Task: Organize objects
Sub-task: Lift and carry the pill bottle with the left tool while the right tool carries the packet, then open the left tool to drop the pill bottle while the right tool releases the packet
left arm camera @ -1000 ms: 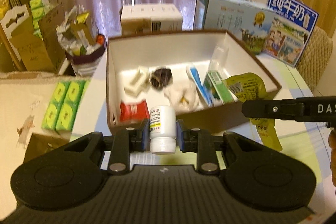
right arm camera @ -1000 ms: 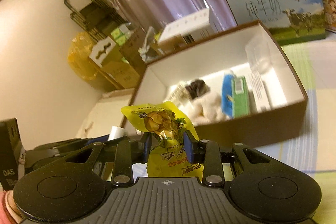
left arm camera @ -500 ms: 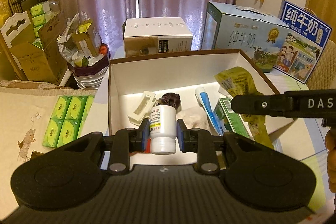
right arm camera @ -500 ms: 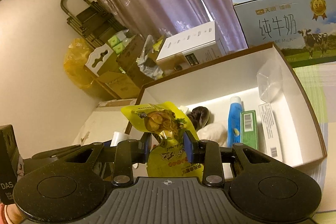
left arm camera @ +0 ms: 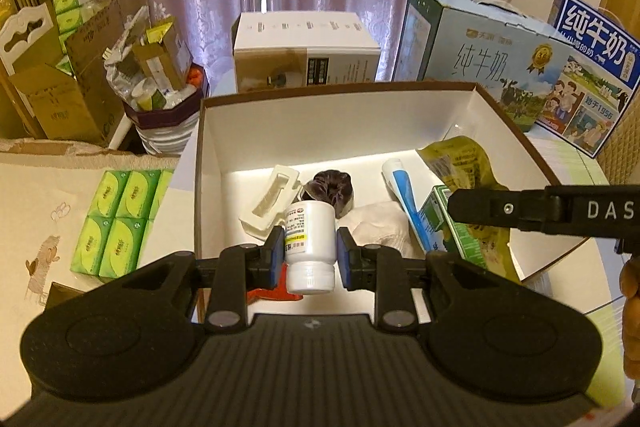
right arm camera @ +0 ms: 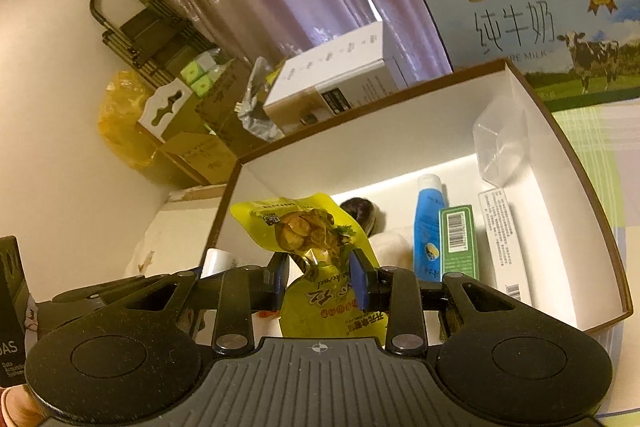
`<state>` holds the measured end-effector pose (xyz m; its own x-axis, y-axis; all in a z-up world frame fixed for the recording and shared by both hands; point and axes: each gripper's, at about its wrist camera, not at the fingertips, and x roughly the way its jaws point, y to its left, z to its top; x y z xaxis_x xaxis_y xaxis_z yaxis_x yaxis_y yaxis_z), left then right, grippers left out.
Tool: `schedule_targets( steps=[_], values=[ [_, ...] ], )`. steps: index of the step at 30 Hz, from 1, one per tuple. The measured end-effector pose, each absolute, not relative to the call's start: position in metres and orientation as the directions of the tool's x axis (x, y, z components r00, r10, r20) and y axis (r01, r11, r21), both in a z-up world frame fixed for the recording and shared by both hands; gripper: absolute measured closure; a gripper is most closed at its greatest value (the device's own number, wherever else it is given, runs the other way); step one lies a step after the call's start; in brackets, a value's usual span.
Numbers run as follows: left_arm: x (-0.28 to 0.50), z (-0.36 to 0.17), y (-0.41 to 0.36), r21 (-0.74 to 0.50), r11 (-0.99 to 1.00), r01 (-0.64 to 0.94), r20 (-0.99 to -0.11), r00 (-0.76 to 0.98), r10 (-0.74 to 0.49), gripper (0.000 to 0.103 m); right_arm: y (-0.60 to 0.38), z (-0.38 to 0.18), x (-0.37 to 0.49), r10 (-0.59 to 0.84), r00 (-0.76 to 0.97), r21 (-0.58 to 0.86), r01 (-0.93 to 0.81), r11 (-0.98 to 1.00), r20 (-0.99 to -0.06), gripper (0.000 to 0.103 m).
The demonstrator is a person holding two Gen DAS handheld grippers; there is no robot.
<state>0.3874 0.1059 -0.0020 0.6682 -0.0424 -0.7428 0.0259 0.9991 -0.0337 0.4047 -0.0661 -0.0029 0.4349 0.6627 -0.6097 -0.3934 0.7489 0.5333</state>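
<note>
Milk carton (left arm camera: 476, 67) reading 纯牛奶, "DAS" on right hand-held gripper (left arm camera: 452, 201)

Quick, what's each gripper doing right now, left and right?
Left gripper: shut on the white pill bottle, over the open box.
Right gripper: shut on the yellow snack pouch.

Both grippers are chunky black plastic: ribbed top, round side discs, silver screws, blue pads (left arm camera: 277, 257), and white "DAS" lettering at 3 o'clock.
</note>
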Motion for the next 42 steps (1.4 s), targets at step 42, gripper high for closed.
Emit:
schedule_targets(
  steps=[42],
  values=[
    [0.396, -0.016, 0.114, -0.042, 0.999, 0.006, -0.77, 0.637, -0.036, 0.056, -0.063, -0.014, 0.412, 0.633, 0.451, 0.539, -0.334, 0.773, -0.629, 0.071]
  ],
)
